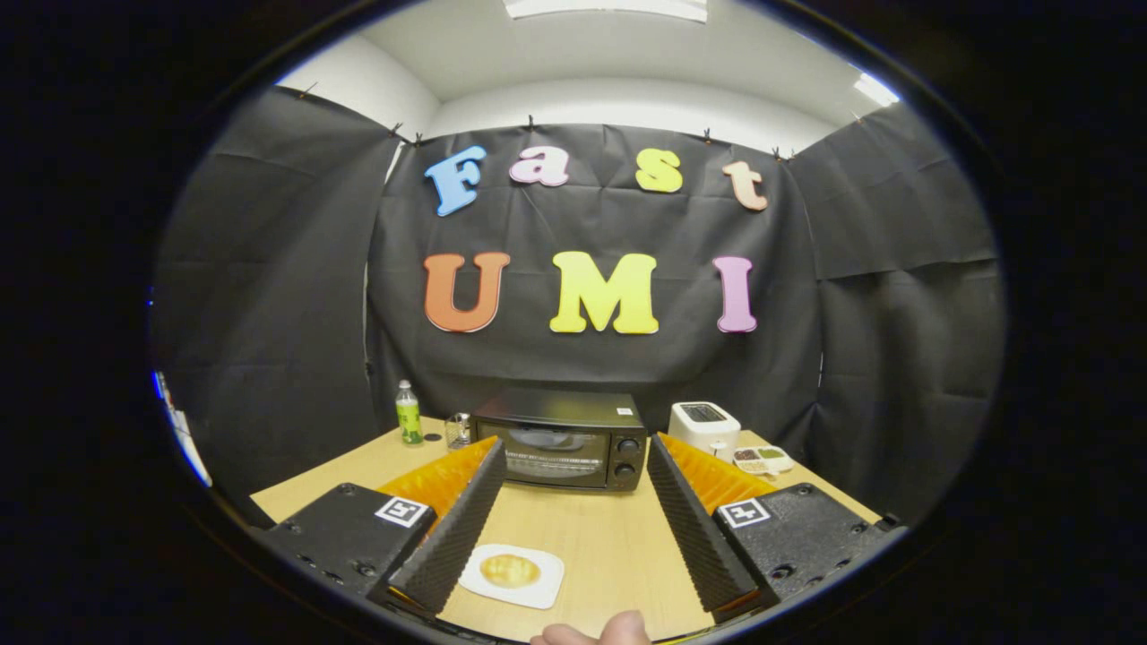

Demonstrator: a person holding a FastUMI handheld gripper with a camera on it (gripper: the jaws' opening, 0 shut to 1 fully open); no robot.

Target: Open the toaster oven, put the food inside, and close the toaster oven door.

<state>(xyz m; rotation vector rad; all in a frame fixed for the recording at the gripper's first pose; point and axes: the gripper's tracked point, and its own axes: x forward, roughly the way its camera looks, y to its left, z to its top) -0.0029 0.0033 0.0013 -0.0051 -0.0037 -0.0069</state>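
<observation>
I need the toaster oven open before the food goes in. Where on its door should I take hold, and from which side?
Probably the door's top edge. The toaster oven stands shut, front facing the open hand-held gripper, knobs to the right of the glass. A handle is too small to make out, so come straight from the front, above the glass, and pull down.

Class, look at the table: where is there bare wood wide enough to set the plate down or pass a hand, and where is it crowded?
Bare wood lies between the open gripper fingers, from the plate of food up to the closed toaster oven. It is crowded along the back: the green bottle and a small jar beside the oven on one side, the white toaster and snack tray on the other.
</observation>
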